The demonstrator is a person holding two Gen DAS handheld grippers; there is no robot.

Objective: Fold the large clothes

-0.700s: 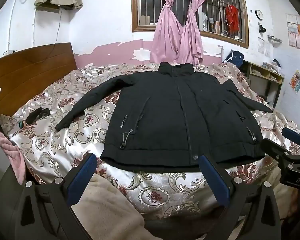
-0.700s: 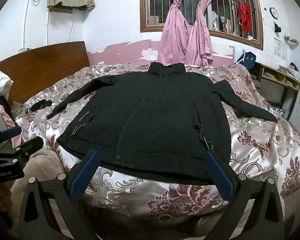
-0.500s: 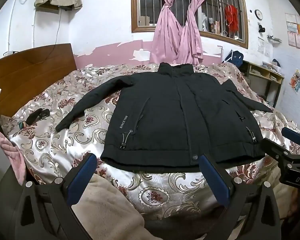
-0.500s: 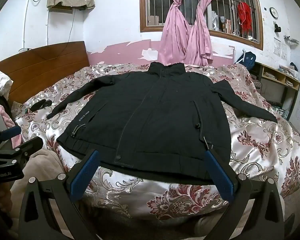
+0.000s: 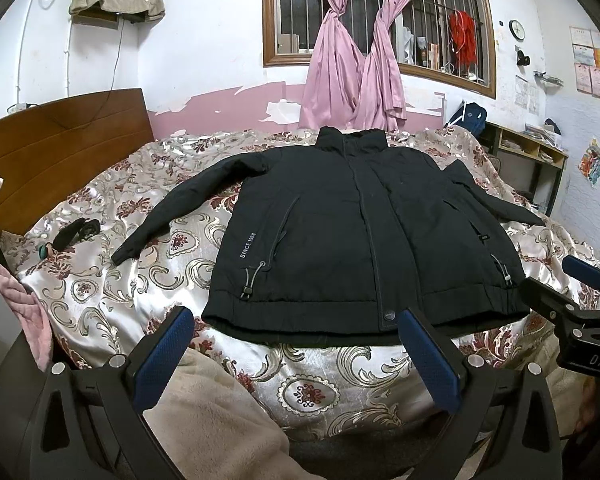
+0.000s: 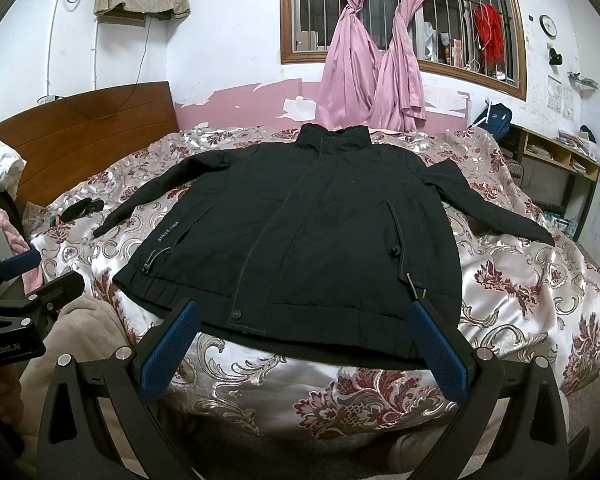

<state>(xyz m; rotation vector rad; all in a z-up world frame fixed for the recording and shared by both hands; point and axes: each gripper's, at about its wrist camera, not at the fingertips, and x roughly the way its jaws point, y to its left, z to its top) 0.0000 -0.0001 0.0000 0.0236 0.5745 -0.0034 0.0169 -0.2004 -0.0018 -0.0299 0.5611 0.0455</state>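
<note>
A black zip-up jacket [image 5: 340,232] [image 6: 312,232] lies flat and face up on the bed, collar at the far side, hem toward me, both sleeves spread outward. My left gripper [image 5: 296,348] hovers open just short of the hem, near its left half, with nothing between the blue pads. My right gripper [image 6: 304,340] also stands open, short of the hem's right half, empty. Each gripper shows at the edge of the other's view: the right gripper [image 5: 580,312] and the left gripper [image 6: 24,296].
The bed wears a shiny floral bedspread [image 5: 112,288]. A beige blanket [image 5: 212,420] lies at the near edge. A small dark object [image 5: 76,232] rests at the left, by the wooden headboard [image 5: 60,152]. Pink cloth [image 5: 24,312] hangs left. A shelf [image 6: 560,160] stands right.
</note>
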